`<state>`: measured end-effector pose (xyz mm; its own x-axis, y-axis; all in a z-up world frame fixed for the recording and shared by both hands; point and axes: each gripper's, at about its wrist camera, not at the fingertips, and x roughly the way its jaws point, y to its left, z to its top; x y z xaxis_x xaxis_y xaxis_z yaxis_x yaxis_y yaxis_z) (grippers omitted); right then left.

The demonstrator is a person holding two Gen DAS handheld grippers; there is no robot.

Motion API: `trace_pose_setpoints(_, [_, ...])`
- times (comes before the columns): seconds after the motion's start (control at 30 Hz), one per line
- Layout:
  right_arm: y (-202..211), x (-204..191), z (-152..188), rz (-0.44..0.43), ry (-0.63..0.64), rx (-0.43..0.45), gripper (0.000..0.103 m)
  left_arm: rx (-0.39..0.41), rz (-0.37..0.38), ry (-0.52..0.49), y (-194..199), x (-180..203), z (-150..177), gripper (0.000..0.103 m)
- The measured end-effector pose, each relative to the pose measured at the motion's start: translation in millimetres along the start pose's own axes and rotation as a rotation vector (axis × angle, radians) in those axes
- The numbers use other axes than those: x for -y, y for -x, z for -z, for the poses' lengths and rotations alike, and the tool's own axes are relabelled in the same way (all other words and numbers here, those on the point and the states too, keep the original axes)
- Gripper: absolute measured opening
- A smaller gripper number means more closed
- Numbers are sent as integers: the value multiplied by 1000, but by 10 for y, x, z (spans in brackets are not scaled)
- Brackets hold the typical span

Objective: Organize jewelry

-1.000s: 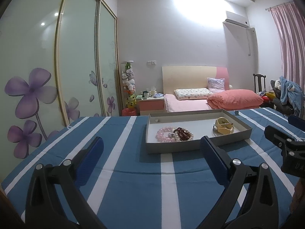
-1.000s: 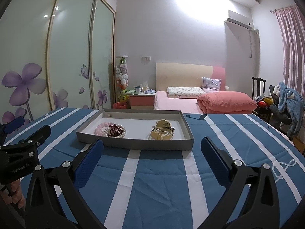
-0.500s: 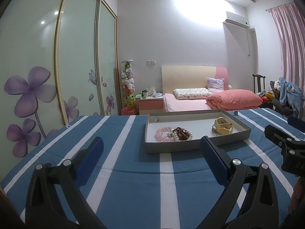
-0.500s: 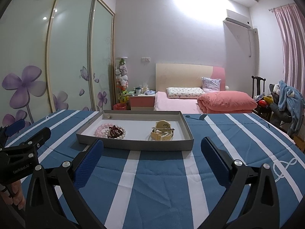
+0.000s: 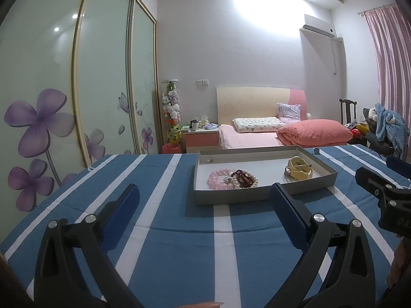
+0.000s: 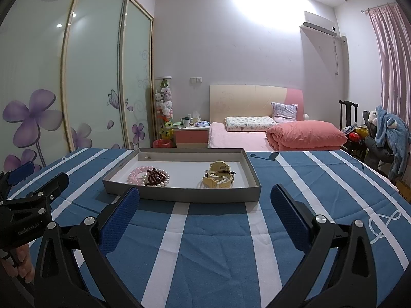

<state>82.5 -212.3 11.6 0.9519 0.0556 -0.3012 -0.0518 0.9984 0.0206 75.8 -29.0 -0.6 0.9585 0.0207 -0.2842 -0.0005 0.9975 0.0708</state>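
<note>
Both grippers — left gripper (image 5: pixel 204 205) and right gripper (image 6: pixel 205 205) — hover wide-jawed over the blue-and-white striped cloth (image 6: pixel 218 243); pink bead bracelets (image 6: pixel 149 177) and yellow watch (image 6: pixel 218 178) lie inside the shallow grey cardboard tray (image 6: pixel 179 196).

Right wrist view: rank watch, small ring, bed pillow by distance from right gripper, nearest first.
From the right gripper:
1. Watch, tray's near right part.
2. Small ring, tray's far left corner.
3. Bed pillow, across the room, beyond the table.
</note>
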Motion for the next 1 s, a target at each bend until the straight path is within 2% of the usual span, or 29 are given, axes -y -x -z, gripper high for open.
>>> trace_pose_setpoints(1.0, [-10, -6, 6, -1, -4, -3, 101, -10, 3, 0, -26, 20, 38, 99])
